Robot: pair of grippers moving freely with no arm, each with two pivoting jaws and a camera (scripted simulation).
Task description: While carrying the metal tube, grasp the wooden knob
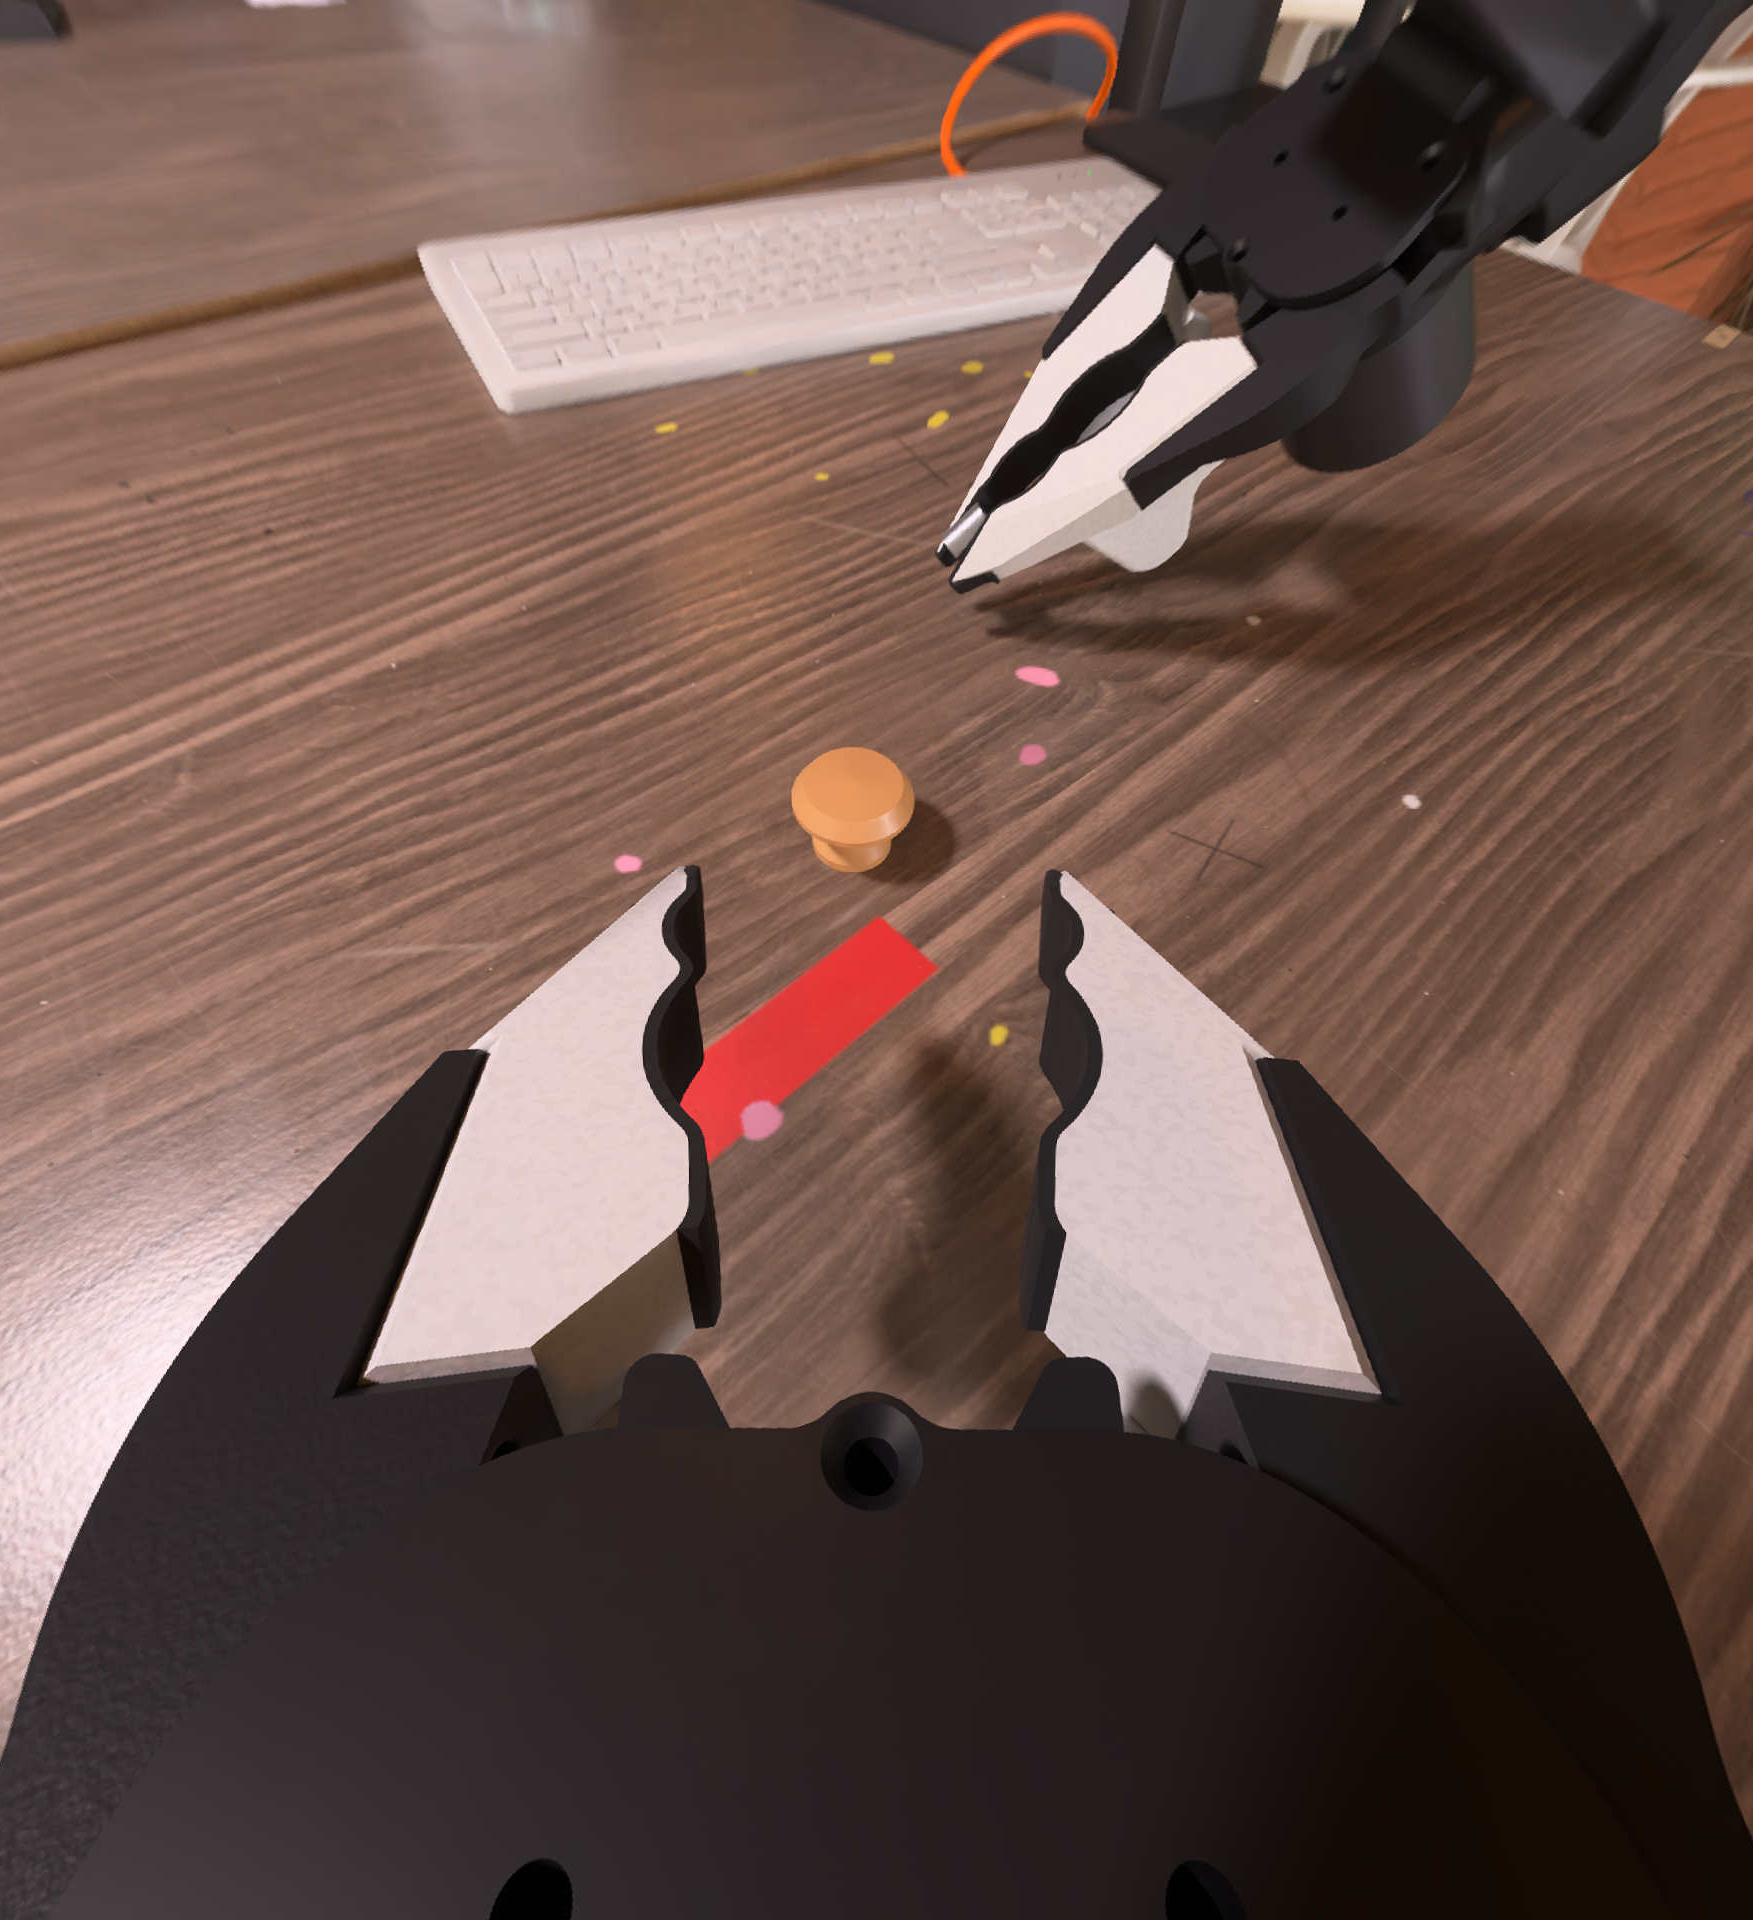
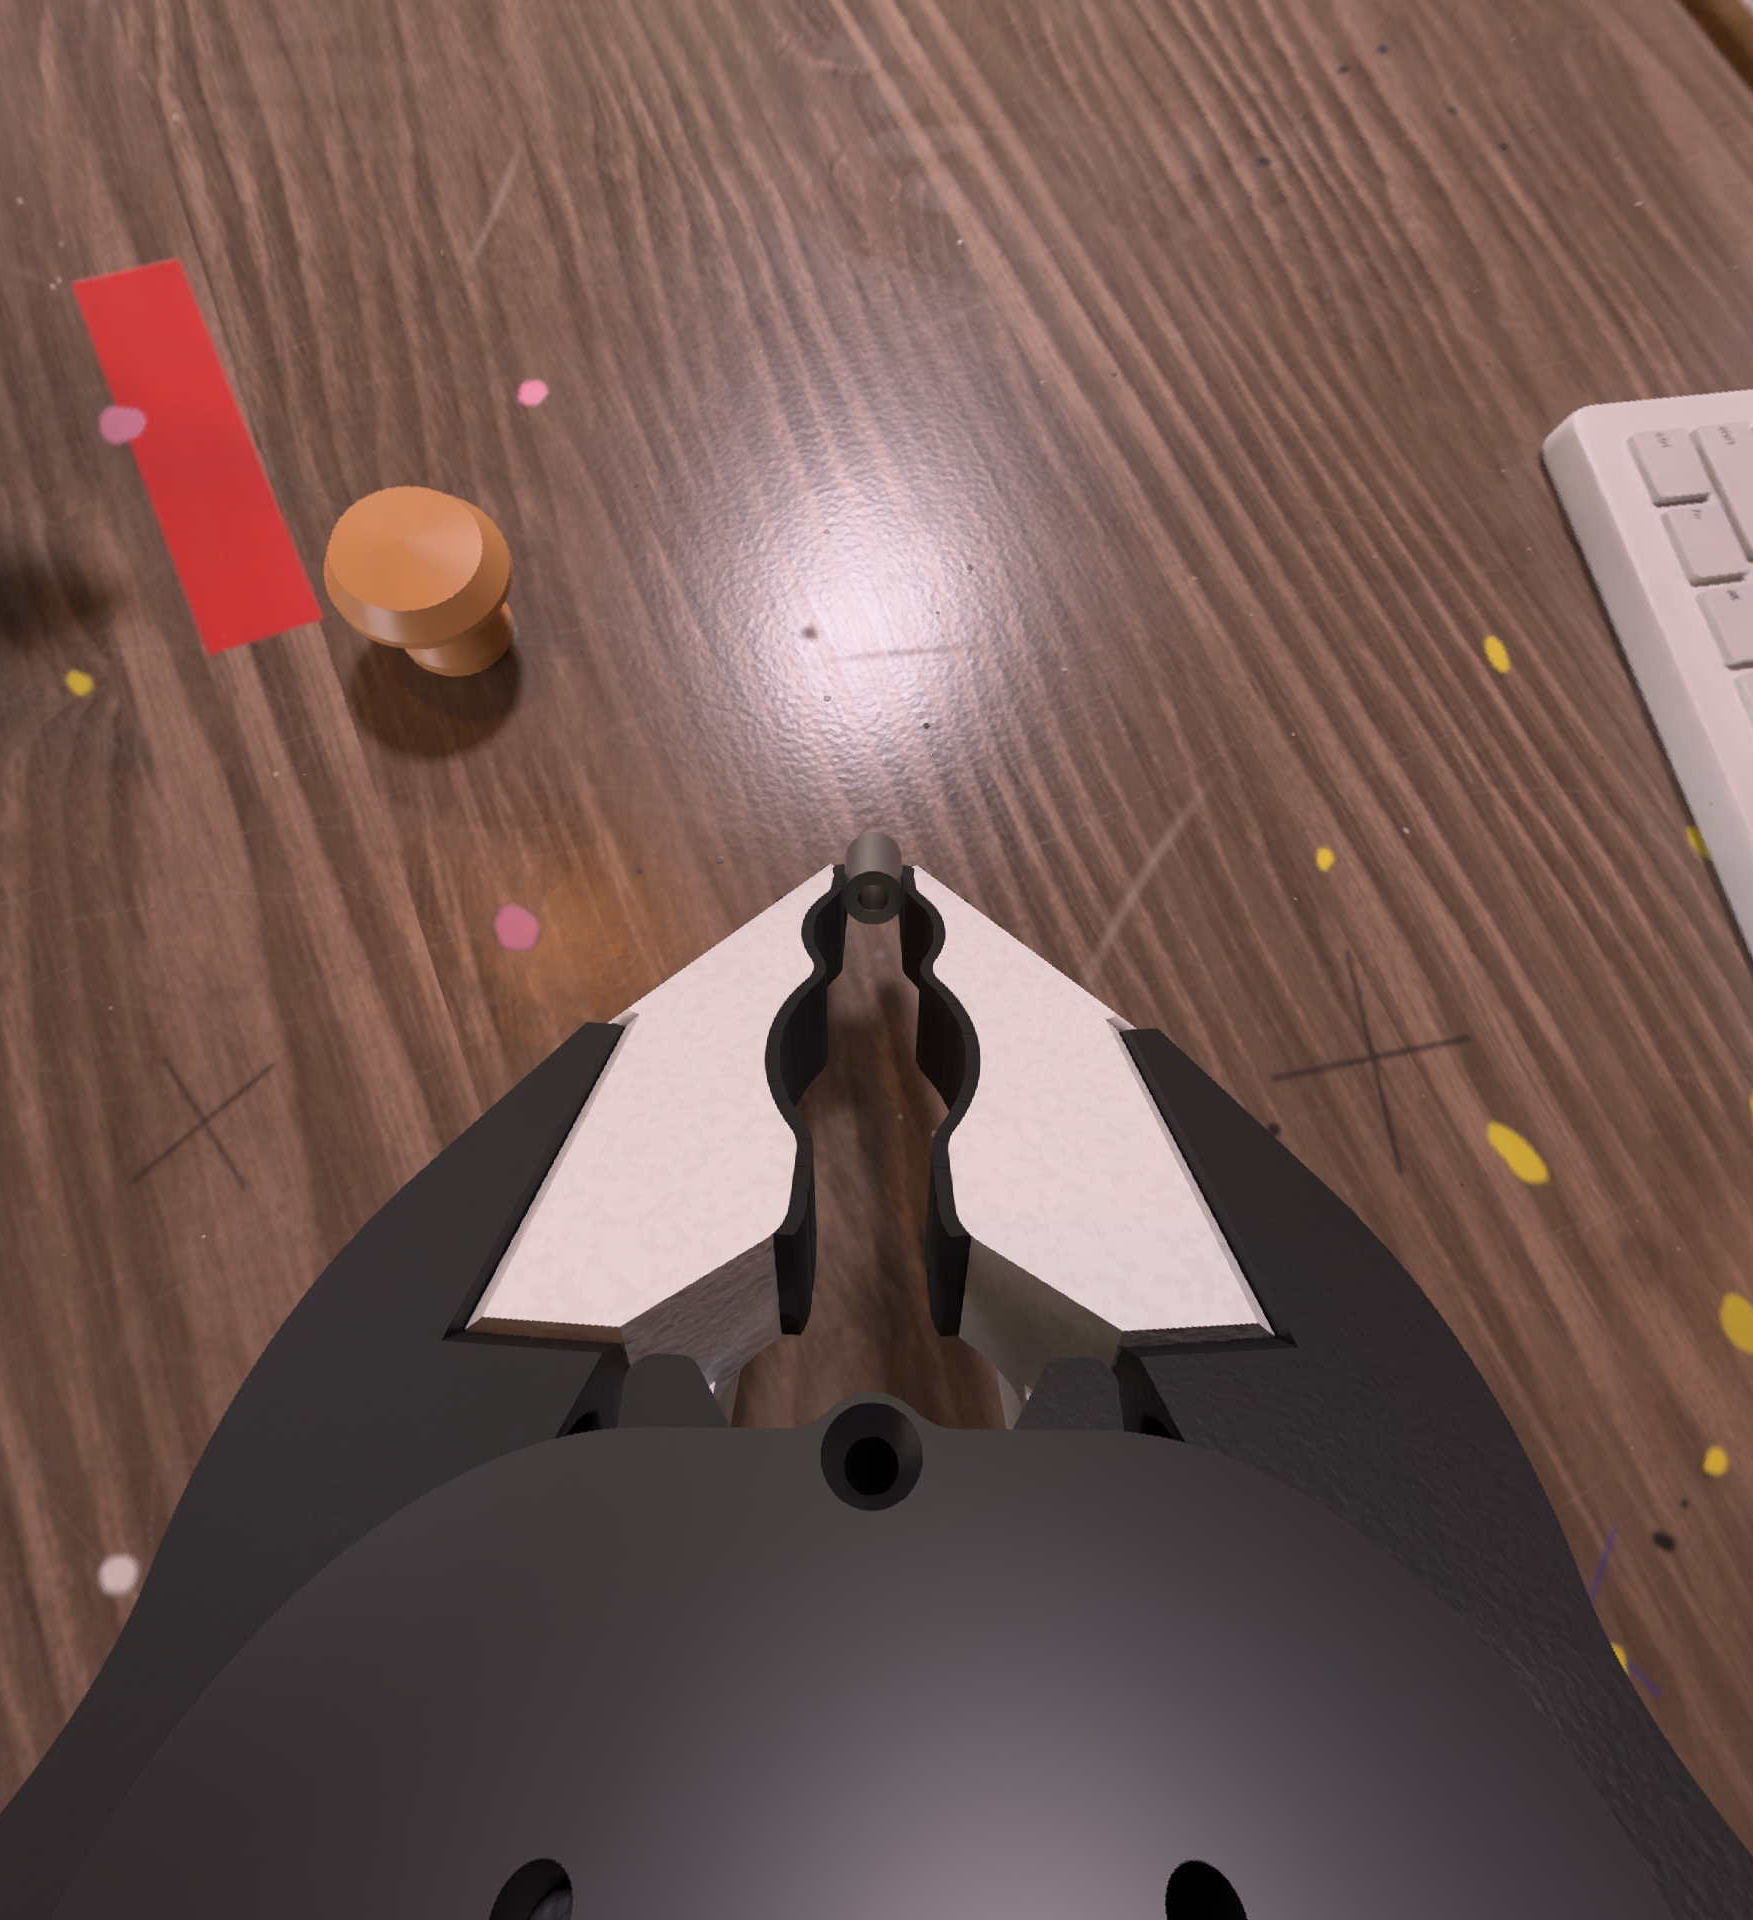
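The wooden knob (image 1: 851,805) is orange-tan and mushroom-shaped, and stands on the brown table just beyond my left gripper's tips. It also shows in the right wrist view (image 2: 420,577) at the left. My left gripper (image 1: 872,883) is open and empty, its fingers wide apart, hovering short of the knob. My right gripper (image 2: 874,883) is shut on a small grey metal tube (image 2: 873,883), pinched at the fingertips and held above the table. In the left wrist view the right gripper (image 1: 971,556) hangs at the upper right, with the tube's end (image 1: 960,532) poking out.
A white keyboard (image 1: 778,281) lies at the back; it also shows in the right wrist view (image 2: 1745,644) at the right edge. A red tape strip (image 1: 810,1023) lies flat under my left gripper. An orange cable (image 1: 965,104) loops behind the keyboard. Paint specks dot the table.
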